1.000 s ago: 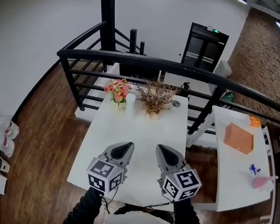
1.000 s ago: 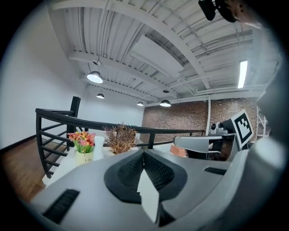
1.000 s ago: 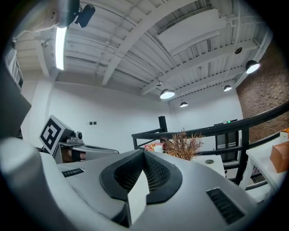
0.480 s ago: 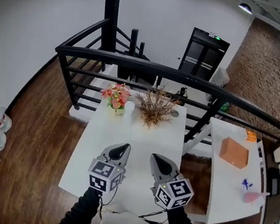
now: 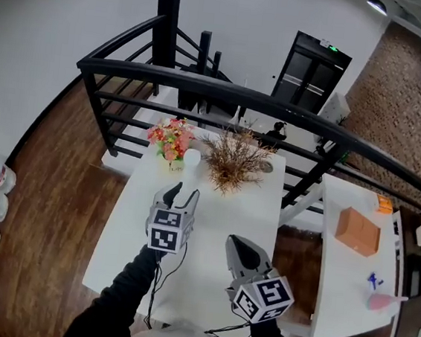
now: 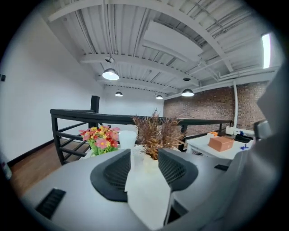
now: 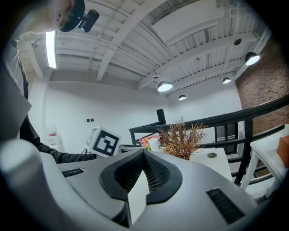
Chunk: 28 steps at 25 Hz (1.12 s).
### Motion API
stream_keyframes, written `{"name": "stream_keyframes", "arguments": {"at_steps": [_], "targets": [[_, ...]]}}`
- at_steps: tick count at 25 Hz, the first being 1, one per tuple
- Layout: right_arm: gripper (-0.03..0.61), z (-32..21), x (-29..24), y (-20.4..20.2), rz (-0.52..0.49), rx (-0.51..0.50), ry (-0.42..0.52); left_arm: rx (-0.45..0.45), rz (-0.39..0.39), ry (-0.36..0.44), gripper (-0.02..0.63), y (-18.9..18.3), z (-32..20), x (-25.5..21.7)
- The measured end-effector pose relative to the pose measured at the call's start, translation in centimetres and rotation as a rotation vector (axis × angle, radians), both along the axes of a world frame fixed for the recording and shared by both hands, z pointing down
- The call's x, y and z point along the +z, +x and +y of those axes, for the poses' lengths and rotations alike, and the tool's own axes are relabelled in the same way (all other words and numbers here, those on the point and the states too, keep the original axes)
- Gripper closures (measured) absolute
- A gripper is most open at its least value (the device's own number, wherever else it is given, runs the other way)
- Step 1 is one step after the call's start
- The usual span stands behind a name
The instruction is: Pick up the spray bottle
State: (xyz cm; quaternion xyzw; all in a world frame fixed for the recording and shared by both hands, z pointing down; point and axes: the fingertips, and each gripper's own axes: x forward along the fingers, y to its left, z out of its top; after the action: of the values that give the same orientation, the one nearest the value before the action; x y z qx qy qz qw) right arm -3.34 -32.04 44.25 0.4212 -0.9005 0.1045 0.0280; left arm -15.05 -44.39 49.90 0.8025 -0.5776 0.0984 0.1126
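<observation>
Over the white table [image 5: 218,206], the left claw [image 5: 182,192] is opening (empty); the right claw [image 5: 235,244] sits closed, empty.

The table [image 5: 221,210] is white, the flowers [image 5: 167,138] pink, red and yellow, the railing [image 5: 204,87] black, the box [image 5: 358,231] orange, and the left gripper [image 5: 182,192] grey with black-and-white squares.

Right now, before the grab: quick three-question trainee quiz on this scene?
1. True or false: the right gripper is shut.
2. Which gripper is nearer the flower bouquet?
3. The orange box lies on: A the flower table, B the side table, C the floor.
Key: 1 true. 2 left gripper, jaws opening, spray bottle ahead, not between them. 3 B.
</observation>
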Motion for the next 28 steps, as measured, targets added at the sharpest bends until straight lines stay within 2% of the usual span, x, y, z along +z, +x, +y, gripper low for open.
{"name": "stream_keyframes", "arguments": {"at_steps": [3, 6, 10, 14, 20, 21, 22, 28], "targets": [[0.600, -1.1, 0.5, 0.2, -0.007, 0.014, -0.011, -0.053, 0.010, -0.023, 0.394, -1.0, -4.3, 1.7], [0.600, -1.9, 0.9, 0.9, -0.012, 0.032, -0.027, -0.091, -0.004, -0.041, 0.387, -1.6, -7.9, 3.2], [0.600, -2.3, 1.2, 2.4, -0.004, 0.074, -0.032, -0.099, -0.025, -0.040, 0.350, -1.0, -11.1, 4.4], [0.600, -3.0, 2.0, 3.7, -0.010, 0.106, -0.060, -0.113, -0.027, -0.028, 0.350, -0.8, -13.1, 4.4], [0.600, -3.1, 1.9, 5.2, 0.016, 0.136, -0.053, -0.176, -0.083, 0.018, 0.351, -1.3, -15.1, 4.0], [0.600, -3.1, 2.0, 5.4, 0.017, 0.142, -0.056, -0.176, -0.087, 0.025, 0.394, -1.3, -15.2, 4.0], [0.600, -3.1, 2.1, 5.7, 0.016, 0.148, -0.059, -0.170, -0.088, 0.029, 0.405, -1.3, -15.2, 4.1], [0.600, -2.8, 1.9, 5.7, 0.013, 0.152, -0.050, -0.107, -0.022, 0.042, 0.407, -0.6, -12.7, 2.9]]}}
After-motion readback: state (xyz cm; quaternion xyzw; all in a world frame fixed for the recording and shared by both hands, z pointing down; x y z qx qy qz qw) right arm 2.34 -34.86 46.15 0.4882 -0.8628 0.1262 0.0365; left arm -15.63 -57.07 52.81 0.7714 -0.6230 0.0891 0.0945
